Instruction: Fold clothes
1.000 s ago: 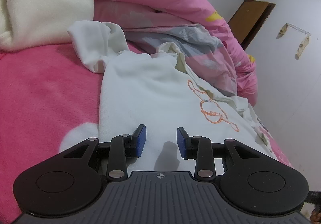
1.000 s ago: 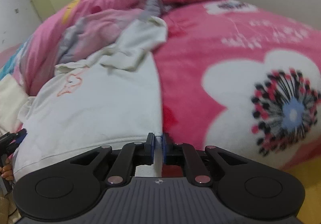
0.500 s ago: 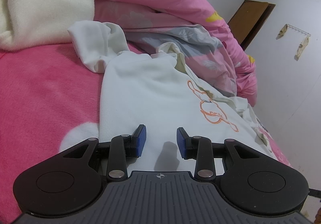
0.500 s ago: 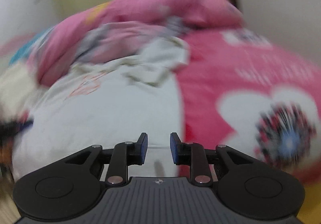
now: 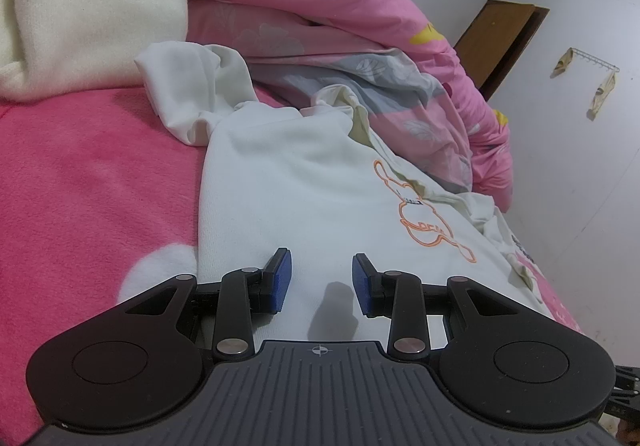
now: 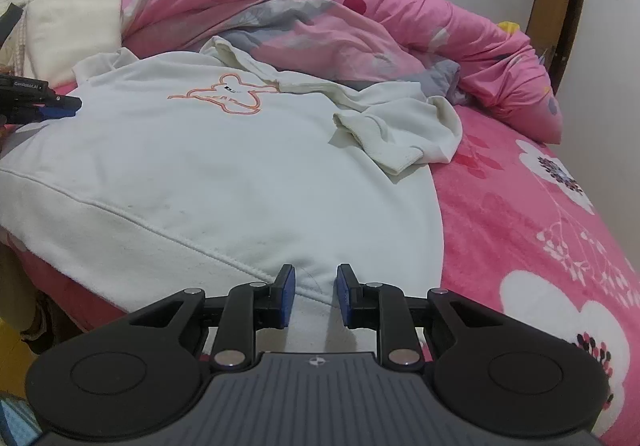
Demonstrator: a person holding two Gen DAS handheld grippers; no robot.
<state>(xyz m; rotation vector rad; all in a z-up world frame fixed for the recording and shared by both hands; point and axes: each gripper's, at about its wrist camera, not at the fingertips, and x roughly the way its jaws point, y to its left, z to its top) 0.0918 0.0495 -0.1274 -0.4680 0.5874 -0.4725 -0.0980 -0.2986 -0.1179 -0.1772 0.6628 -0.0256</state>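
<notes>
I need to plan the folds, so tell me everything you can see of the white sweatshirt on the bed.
The white sweatshirt lies face up, spread flat on the pink floral blanket. It looks like thick knit, with an orange outline cartoon on the chest and a stitched hem band. One cuffed sleeve is folded in over its body; the other is bunched beside it. Its collar end meets the pink duvet.

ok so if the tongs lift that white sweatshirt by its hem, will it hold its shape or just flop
Probably flop: the white sweatshirt lies draped over the pink blanket, its sleeve crumpled in soft folds. The knit looks thick, with a banded hem, so it may hang heavier than a tee. Likely not slippery; the surface looks matte.
</notes>
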